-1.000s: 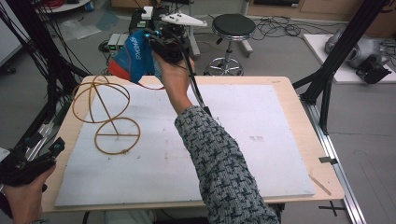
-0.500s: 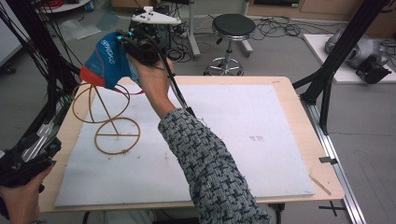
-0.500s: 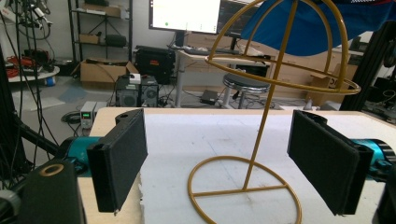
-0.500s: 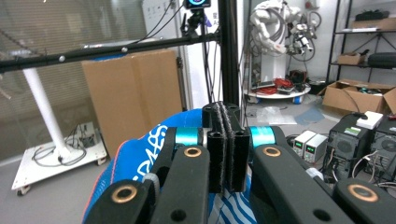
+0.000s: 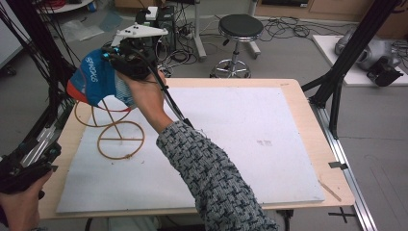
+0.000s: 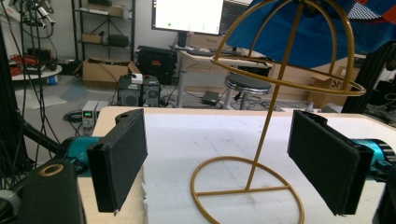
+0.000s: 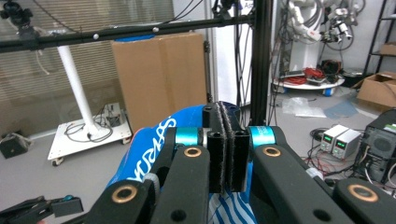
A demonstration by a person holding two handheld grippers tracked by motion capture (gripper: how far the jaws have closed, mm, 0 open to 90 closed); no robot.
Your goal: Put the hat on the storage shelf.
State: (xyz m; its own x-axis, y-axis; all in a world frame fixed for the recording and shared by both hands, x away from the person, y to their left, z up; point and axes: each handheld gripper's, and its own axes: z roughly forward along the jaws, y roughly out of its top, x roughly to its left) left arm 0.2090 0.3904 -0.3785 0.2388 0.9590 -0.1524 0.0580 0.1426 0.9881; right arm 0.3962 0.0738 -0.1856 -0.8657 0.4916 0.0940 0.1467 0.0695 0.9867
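I have the right gripper [image 5: 126, 58] clamped tight on the blue cap [image 5: 98, 82] — in the right gripper view the pads [image 7: 227, 149] press together with the cap's fabric [image 7: 154, 149] pinched between them. The cap hangs over the dome of the gold wire hat stand [image 5: 115, 132], which sits on the white board [image 5: 250, 134] near the table's [image 5: 308, 120] far left corner. My left gripper [image 5: 24, 166] waits off the table's near left corner, jaws spread wide — in its own view the stand [image 6: 261, 140] rises between the two pads [image 6: 322, 158], touching neither, with the cap [image 6: 322, 28] above its dome.
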